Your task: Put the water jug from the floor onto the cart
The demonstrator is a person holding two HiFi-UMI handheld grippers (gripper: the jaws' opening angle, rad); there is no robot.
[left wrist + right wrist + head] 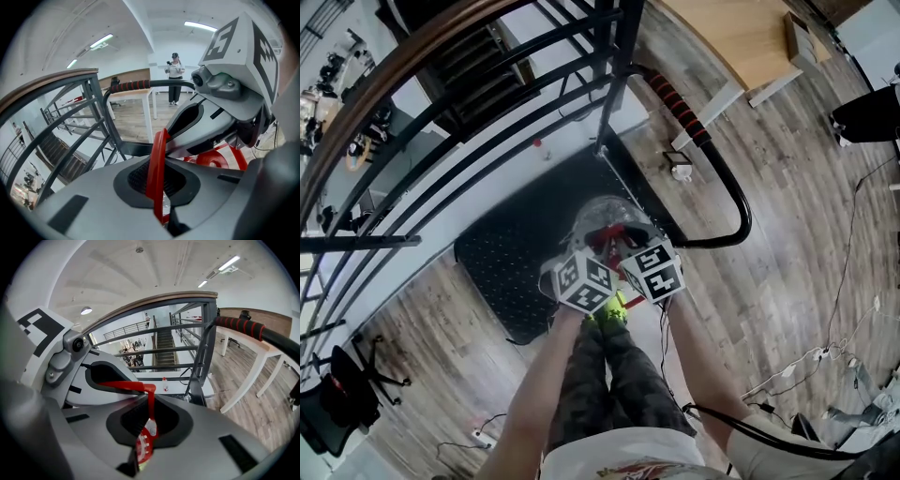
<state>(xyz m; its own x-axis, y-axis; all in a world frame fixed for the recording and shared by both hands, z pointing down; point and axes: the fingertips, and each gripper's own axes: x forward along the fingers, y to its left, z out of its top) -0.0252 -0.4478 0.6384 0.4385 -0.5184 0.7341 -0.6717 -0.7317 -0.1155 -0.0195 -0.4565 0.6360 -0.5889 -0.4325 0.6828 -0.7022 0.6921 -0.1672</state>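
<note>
The clear water jug (602, 221) with its red handle (612, 236) hangs over the cart's black platform (511, 262) in the head view. My left gripper (594, 255) and right gripper (634, 249) sit side by side just above the jug, both shut on the red handle. In the left gripper view the red handle strip (157, 164) runs upright between my left gripper's (158, 185) jaws, with the jug's red cap (213, 160) beyond. The right gripper view shows the same handle (149, 401) pinched in my right gripper (146, 427). Whether the jug's base touches the platform is hidden.
The cart's push handle (733, 192) with a red-and-black grip (680, 105) curves to the right. A dark stair railing (441, 141) borders the platform's far side. A wooden table (741, 37), a power strip (483, 436) and cables (825, 352) lie around. A person (175, 77) stands far off.
</note>
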